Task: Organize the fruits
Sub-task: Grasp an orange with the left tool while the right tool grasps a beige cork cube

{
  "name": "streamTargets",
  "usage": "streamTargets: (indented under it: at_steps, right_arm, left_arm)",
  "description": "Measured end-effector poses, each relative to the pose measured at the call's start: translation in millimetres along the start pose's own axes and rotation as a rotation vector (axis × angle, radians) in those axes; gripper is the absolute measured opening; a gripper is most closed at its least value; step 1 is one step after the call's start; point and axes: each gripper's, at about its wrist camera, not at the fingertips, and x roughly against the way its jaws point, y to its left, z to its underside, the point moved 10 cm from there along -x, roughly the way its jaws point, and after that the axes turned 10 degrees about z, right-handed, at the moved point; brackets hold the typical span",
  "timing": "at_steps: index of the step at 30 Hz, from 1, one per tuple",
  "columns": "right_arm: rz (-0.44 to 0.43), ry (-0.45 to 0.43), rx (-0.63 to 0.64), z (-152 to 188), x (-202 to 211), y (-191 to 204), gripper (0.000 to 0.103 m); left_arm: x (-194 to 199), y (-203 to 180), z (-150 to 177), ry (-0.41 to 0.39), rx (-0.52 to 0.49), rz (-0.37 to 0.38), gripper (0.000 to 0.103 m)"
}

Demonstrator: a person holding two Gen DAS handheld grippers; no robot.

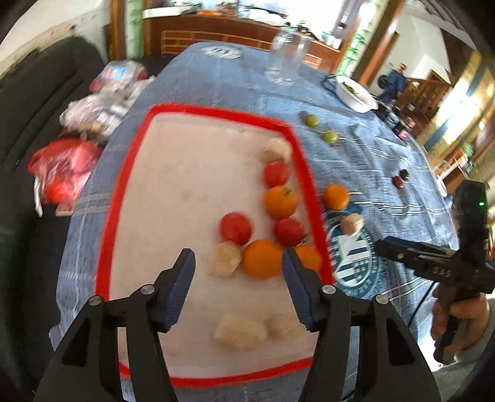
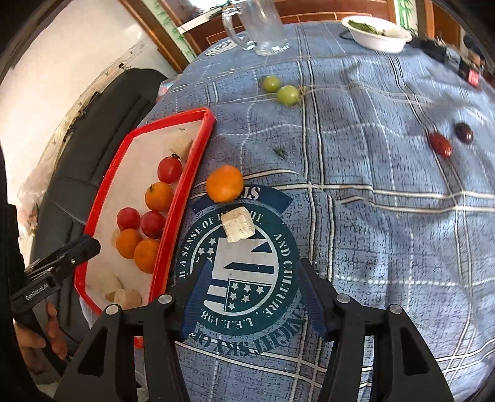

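A red-rimmed white tray (image 1: 123,198) holds several oranges (image 1: 261,259), red round fruits (image 1: 235,228) and pale chunks (image 1: 239,332). My left gripper (image 1: 237,258) hovers open over the tray's near part, and its pads press on nothing. On the blue cloth right of the tray lie an orange (image 2: 225,183) and a white cube (image 2: 238,228). My right gripper (image 2: 252,272) stands open just short of that cube, empty. Farther off lie two green fruits (image 2: 288,95), a red date (image 2: 441,144) and a dark fruit (image 2: 464,132).
A glass mug (image 2: 263,27) and a white bowl (image 2: 377,40) with leaves stand at the table's far end. Plastic bags (image 1: 68,167) lie on a dark sofa (image 1: 37,92) left of the table. A hand (image 1: 458,315) grips the right tool.
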Motion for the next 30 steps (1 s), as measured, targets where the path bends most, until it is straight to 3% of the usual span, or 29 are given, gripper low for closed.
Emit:
streamTargets:
  at_steps: [5, 9, 12, 16, 21, 22, 30]
  right_arm:
    - [-0.024, -0.022, -0.004, -2.6, 0.6, 3.1, 0.058]
    - [-0.039, -0.044, -0.008, -13.4, -6.2, 9.3, 0.058]
    - [-0.044, -0.047, 0.006, -17.3, -11.3, 15.9, 0.057]
    - [-0.044, -0.033, 0.025, -21.1, -22.8, 24.6, 0.042]
    - [-0.036, -0.030, 0.055, -25.2, -33.3, 33.0, 0.034]
    - [-0.037, -0.028, 0.058, -25.2, -34.2, 32.9, 0.026]
    - [-0.039, -0.024, -0.009, -17.9, -22.8, 6.1, 0.026]
  left_arm:
    - [-13.7, -31.6, -16.3, 0.031, -0.058, 0.070, 0.057]
    - [-28.5, -55.2, -21.8, 0.078, -0.040, 0.180, 0.057]
    - [-34.9, -60.7, -23.5, 0.093, -0.056, 0.180, 0.057]
    - [-41.1, -63.4, -28.6, 0.105, -0.070, 0.180, 0.057]
    - [-51.0, -76.0, -45.0, 0.113, -0.125, 0.194, 0.057]
    - [-53.5, -79.7, -46.8, 0.118, -0.141, 0.195, 0.057]
    - [-91.2, -112.4, -49.6, 0.188, -0.270, 0.179, 0.056]
